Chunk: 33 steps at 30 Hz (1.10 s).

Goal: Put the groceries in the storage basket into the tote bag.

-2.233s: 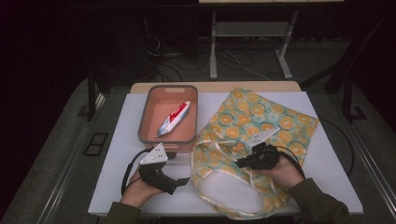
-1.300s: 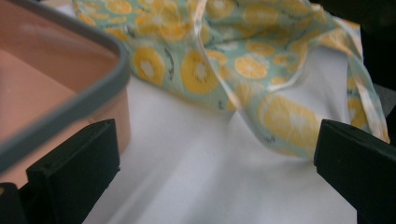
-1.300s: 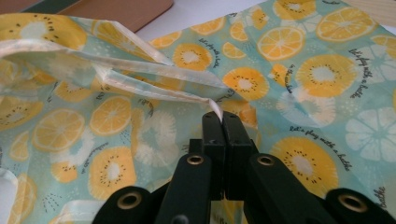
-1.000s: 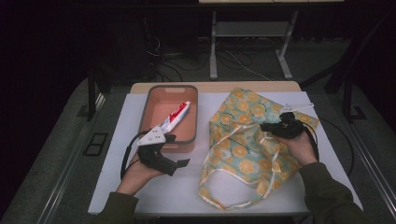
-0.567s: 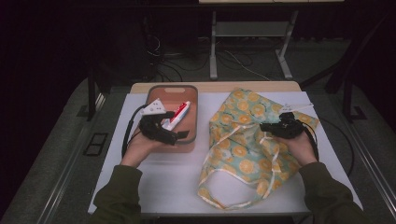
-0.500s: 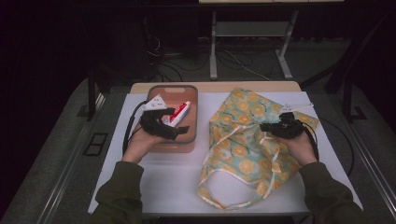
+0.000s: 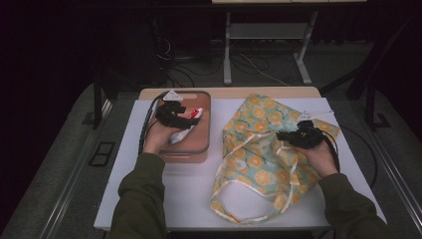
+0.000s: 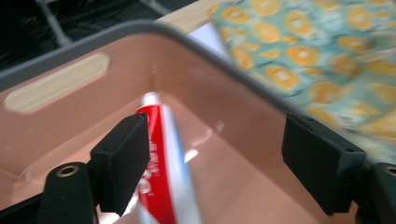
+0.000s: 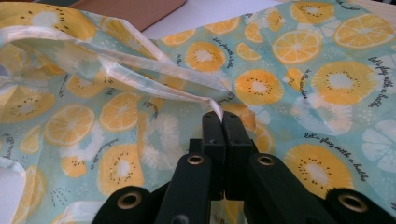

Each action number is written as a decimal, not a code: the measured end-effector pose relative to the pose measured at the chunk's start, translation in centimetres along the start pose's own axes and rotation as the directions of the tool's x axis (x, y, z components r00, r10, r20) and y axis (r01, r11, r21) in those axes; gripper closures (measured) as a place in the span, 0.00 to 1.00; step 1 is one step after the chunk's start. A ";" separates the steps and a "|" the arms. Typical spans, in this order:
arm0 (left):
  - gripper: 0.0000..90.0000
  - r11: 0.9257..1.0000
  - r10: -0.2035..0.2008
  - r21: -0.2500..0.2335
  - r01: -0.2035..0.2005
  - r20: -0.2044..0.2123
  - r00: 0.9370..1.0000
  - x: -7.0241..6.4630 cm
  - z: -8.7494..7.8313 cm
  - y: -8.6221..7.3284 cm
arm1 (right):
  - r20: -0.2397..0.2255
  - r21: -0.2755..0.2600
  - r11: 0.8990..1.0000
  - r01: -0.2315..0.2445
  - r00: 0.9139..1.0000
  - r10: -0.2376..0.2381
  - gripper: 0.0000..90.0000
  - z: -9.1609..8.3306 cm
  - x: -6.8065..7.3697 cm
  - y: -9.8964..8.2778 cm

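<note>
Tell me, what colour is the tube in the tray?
The tube is red and white, clearest in the left gripper view.

Toothpaste tube [image 8: 159, 168] in pink bin [image 8: 233, 112]

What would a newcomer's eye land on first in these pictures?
The teal cloth bag printed with orange fruit slices sprawls over the white table's right half, its pale edge pinched in the shut right gripper. At left, the left gripper reaches into the pink plastic bin, jaws around the red-and-white toothpaste tube.

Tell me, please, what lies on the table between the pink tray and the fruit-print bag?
Nothing: in the high view a bare strip of white table separates the pink tray from the fruit-print bag.
</note>
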<state>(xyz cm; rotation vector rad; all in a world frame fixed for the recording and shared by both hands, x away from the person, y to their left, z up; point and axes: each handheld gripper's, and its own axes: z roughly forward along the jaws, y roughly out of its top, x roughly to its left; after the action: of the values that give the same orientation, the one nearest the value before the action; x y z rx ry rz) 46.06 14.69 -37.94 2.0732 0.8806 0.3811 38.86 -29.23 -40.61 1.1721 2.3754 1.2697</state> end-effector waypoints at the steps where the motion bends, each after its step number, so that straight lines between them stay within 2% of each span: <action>1: 0.26 1.000 -0.008 0.010 0.008 -0.010 1.000 0.2 0.3 0.0 | -0.001 -0.001 1.000 0.001 1.000 -0.001 0.99 0.0 0.0 0.0; 3: 0.26 1.000 -0.016 0.025 0.016 -0.018 1.000 0.7 0.9 0.0 | -0.003 -0.003 1.000 0.003 1.000 -0.003 0.99 0.0 0.1 0.0; 6: 0.25 0.997 -0.032 0.072 0.035 -0.054 0.998 1.5 1.9 -0.7 | -0.005 -0.006 1.000 0.007 1.000 -0.008 0.99 -0.1 0.1 0.0; 7: 0.24 0.996 -0.050 0.071 0.054 -0.051 0.997 1.7 2.2 -0.9 | -0.005 -0.007 1.000 0.007 1.000 -0.007 0.99 -0.1 0.1 0.0; 13: 0.27 0.985 -0.053 0.163 0.061 -0.057 0.997 1.6 3.6 -1.6 | -0.004 -0.010 1.000 0.006 1.000 -0.006 0.99 -0.2 0.0 0.0; 16: 0.38 0.977 -0.063 0.197 0.075 -0.066 0.996 1.7 3.7 -1.9 | -0.004 -0.008 1.000 0.009 1.000 -0.009 0.99 -0.2 0.1 0.0; 18: 0.42 0.972 -0.077 0.218 0.091 -0.071 0.994 1.8 3.9 -2.0 | -0.004 -0.008 1.000 0.011 1.000 -0.011 0.99 -0.2 0.2 0.0; 21: 0.51 0.964 -0.058 0.253 0.078 -0.088 0.994 1.6 4.2 -2.1 | -0.004 -0.008 1.000 0.015 1.000 -0.015 0.99 -0.2 0.2 0.0; 25: 0.59 0.961 -0.098 0.253 0.111 -0.064 0.993 1.7 4.2 -2.1 | -0.005 -0.011 1.000 0.013 1.000 -0.013 0.99 -0.3 0.1 0.0; 27: 0.68 0.952 -0.094 0.286 0.106 -0.054 0.994 1.4 4.4 -2.1 | -0.004 -0.010 1.000 0.013 1.000 -0.013 0.99 -0.3 0.2 0.0; 28: 0.73 0.950 -0.062 0.304 0.074 -0.050 0.997 1.2 4.5 -2.0 | -0.003 -0.009 1.000 0.014 1.000 -0.015 0.99 -0.3 0.2 0.0; 29: 0.76 0.951 -0.039 0.306 0.051 -0.048 0.998 1.0 4.5 -1.9 | -0.004 -0.010 1.000 0.014 1.000 -0.014 0.99 -0.3 0.2 0.0; 31: 0.79 0.948 -0.062 0.310 0.077 -0.059 0.996 0.9 4.4 -1.8 | -0.003 -0.011 1.000 0.015 1.000 -0.015 0.99 -0.3 0.2 0.0; 33: 0.80 0.947 -0.058 0.313 0.071 -0.052 0.997 1.0 4.3 -1.7 | -0.002 -0.009 1.000 0.014 1.000 -0.014 0.99 -0.3 0.2 0.0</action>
<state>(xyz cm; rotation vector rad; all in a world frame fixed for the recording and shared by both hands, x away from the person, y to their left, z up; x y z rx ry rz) 48.31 13.56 -41.94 2.3261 1.0905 0.2628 38.60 -29.29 -40.45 1.1498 2.3731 1.2768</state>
